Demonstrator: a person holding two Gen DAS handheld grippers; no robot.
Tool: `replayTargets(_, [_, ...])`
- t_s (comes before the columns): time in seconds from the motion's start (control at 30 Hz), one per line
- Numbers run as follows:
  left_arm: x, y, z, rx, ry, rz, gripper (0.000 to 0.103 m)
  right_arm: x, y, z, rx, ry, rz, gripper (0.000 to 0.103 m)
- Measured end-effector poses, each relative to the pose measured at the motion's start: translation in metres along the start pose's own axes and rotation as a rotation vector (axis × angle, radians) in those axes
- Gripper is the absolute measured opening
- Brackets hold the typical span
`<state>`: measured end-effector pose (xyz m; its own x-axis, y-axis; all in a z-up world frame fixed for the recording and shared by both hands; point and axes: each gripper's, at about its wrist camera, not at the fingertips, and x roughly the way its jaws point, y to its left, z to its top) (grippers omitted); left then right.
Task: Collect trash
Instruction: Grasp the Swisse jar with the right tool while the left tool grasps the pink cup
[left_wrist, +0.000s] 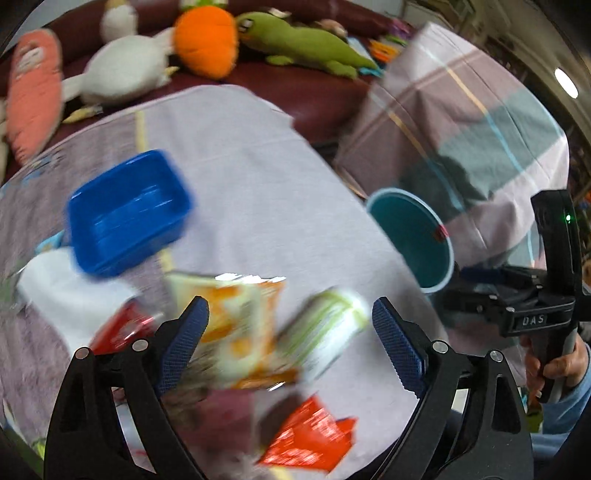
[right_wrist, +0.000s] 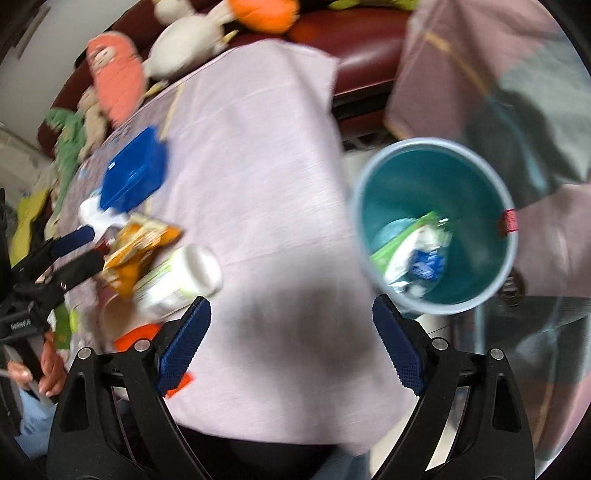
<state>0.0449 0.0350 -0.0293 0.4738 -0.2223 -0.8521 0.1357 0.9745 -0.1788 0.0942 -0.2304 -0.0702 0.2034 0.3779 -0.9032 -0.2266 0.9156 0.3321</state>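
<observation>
Trash lies in a blurred heap on the pale cloth-covered table (left_wrist: 266, 177): an orange-yellow snack packet (left_wrist: 236, 317), a white bottle with a green label (left_wrist: 325, 332), red wrappers (left_wrist: 310, 435) and a white paper (left_wrist: 62, 295). My left gripper (left_wrist: 288, 317) hangs open above the packet and bottle, touching neither. A teal bin (right_wrist: 480, 206) stands beside the table's right edge and holds a green-and-white packet (right_wrist: 410, 251). Open and with nothing between its fingers, my right gripper (right_wrist: 291, 314) is over the table's bare near corner, left of the bin. The bottle (right_wrist: 181, 280) lies to its left.
A blue plastic tub (left_wrist: 125, 214) sits on the table behind the heap. Plush toys (left_wrist: 207, 40) lie on a dark red sofa (left_wrist: 314, 96) beyond. A checked cloth (left_wrist: 461, 122) drapes something tall behind the bin. A hand (left_wrist: 557, 365) grips the right tool.
</observation>
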Motion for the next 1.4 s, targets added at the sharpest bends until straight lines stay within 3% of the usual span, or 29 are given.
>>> replayTargets(0.17, [-0.019, 0.038, -0.027, -0.042, -0.021, 0.034, 0.092, 0.019, 0.043, -0.011, -0.035, 0.055, 0.033, 0.085])
replayTargets(0.23, [-0.022, 0.052, -0.037, -0.066, -0.018, 0.032, 0.092, 0.025, 0.059, -0.014, -0.049, 0.064, 0.034, 0.075])
replayTargets(0.3, [-0.022, 0.062, -0.047, -0.085, -0.012, 0.032, 0.092, 0.033, 0.069, -0.014, -0.033, 0.085, 0.046, 0.055])
replayTargets(0.33, [-0.022, 0.065, -0.052, -0.093, -0.009, 0.033, 0.092, 0.036, 0.072, -0.013, -0.015, 0.095, 0.056, 0.052])
replayTargets(0.57, [-0.020, 0.070, -0.075, -0.107, 0.004, -0.022, 0.092, 0.061, 0.078, -0.002, 0.141, 0.155, 0.113, 0.055])
replayTargets(0.73, [-0.015, 0.061, -0.082, -0.080, 0.020, -0.055, 0.092, 0.079, 0.088, 0.008, 0.167, 0.167, 0.108, 0.062])
replayTargets(0.8, [-0.012, 0.057, -0.082, -0.072, 0.028, -0.056, 0.092, 0.087, 0.093, 0.012, 0.160, 0.172, 0.104, 0.068])
replayTargets(1.0, [0.004, 0.057, -0.083, -0.054, 0.053, 0.000, 0.093, 0.107, 0.104, 0.031, 0.128, 0.162, 0.096, 0.070])
replayTargets(1.07, [0.009, 0.064, -0.083, -0.080, 0.066, -0.019, 0.098, 0.113, 0.107, 0.037, 0.105, 0.156, 0.091, 0.067])
replayTargets(1.1, [0.011, 0.069, -0.083, -0.099, 0.065, -0.027, 0.100, 0.115, 0.107, 0.039, 0.094, 0.153, 0.088, 0.061])
replayTargets(1.2, [0.011, 0.077, -0.082, -0.110, 0.053, -0.004, 0.100, 0.114, 0.107, 0.042, 0.058, 0.145, 0.075, 0.055])
replayTargets(1.33, [0.012, 0.086, -0.081, -0.124, 0.063, -0.007, 0.100, 0.105, 0.095, 0.042, 0.011, 0.120, 0.017, 0.052])
replayTargets(1.4, [0.012, 0.083, -0.082, -0.114, 0.083, 0.029, 0.100, 0.100, 0.085, 0.041, 0.007, 0.108, -0.001, 0.052])
